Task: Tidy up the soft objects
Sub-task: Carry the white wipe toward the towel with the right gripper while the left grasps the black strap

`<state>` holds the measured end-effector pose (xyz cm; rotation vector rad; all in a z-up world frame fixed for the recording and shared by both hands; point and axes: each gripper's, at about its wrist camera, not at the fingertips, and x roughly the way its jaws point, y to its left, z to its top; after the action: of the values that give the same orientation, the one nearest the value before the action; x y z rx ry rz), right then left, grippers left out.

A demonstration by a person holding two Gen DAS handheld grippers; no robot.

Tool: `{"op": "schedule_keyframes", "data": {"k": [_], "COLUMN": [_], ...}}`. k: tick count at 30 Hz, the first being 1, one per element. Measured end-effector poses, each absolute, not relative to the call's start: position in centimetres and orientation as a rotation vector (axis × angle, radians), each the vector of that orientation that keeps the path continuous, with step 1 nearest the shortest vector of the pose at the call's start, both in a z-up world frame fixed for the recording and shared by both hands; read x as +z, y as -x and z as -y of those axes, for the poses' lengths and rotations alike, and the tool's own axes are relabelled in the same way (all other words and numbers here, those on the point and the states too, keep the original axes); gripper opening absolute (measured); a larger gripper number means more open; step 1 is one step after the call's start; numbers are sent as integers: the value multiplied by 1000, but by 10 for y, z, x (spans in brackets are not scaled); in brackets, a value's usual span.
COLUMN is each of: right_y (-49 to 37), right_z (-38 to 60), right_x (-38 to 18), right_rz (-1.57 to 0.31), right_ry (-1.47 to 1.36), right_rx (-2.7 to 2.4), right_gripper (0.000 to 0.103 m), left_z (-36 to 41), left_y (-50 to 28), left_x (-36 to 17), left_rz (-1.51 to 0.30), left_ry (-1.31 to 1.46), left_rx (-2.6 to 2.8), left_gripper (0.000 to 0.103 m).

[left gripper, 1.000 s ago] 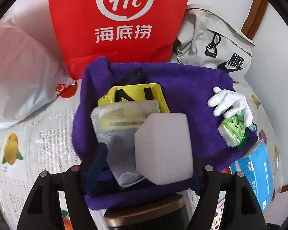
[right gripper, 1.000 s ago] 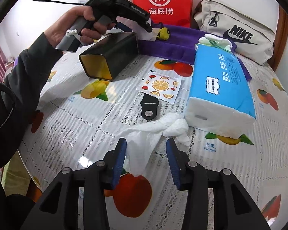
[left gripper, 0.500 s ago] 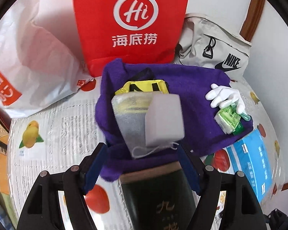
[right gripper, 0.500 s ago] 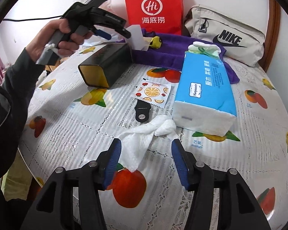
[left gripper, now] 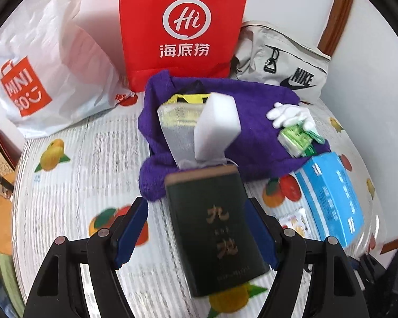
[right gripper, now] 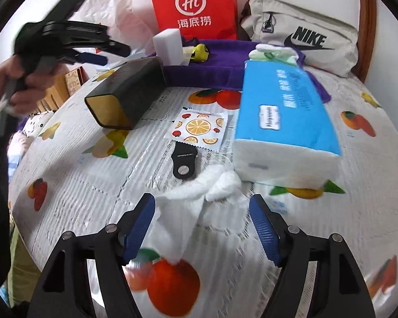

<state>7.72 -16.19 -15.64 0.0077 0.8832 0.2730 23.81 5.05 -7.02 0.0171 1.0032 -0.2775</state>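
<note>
Right tool (right gripper: pixel 202 225), whose jaws have just been opening, is straddling the white wipe (right gripper: pixel 193 206) lying on the worktop (right gripper: pixel 74 175) ungripped, so we are judging 1 low, centred pinch at its bunched middle best.

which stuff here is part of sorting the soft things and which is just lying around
Part of the job:
- purple towel
- white sponge
- white gloves
- crumpled white cloth
- tissue pack

Just lying about:
- dark tin
- red bag
- beige pouch
- black tag
- orange-print sachet
</note>
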Motion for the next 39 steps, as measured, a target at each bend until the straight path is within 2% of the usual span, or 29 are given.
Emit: {"op": "schedule_keyframes", "data": {"k": [3, 5, 6, 8, 10, 24, 34, 39], "right_y": [-85, -85, -84, -80, -76, -34, -33, -48], "right_z": [156, 151, 148, 147, 150, 193, 233, 253], "right_x": [-160, -161, -161, -160, -160, -132, -87, -71], "right_rz": [-871, -864, -861, -851, -852, -769, -667, -628], "right_ry": [-21, 4, 23, 57, 50, 30, 100, 127], "right_rx": [277, 287, 292, 296, 323, 392, 326, 280], "right_gripper": [71, 54, 42, 29, 9, 6, 6, 6], "left_z": [-45, -41, -38, -35, -31, 13, 54, 67], "left_y": [-222, -212, -206, -195, -182, -123, -123, -128], "left_x": [-66, -63, -61, -59, -57, -89, -141, -147], "left_rz": [-992, -982, -978, -973, -971, -1034, -1107, -1069], "left_ry": [-22, -35, -38, -33, -22, -5, 8, 23], "left_rx": [-310, -318, -324, -336, -351, -356, -312, -301], "left_gripper": [73, 73, 73, 73, 73, 73, 73, 73]}}
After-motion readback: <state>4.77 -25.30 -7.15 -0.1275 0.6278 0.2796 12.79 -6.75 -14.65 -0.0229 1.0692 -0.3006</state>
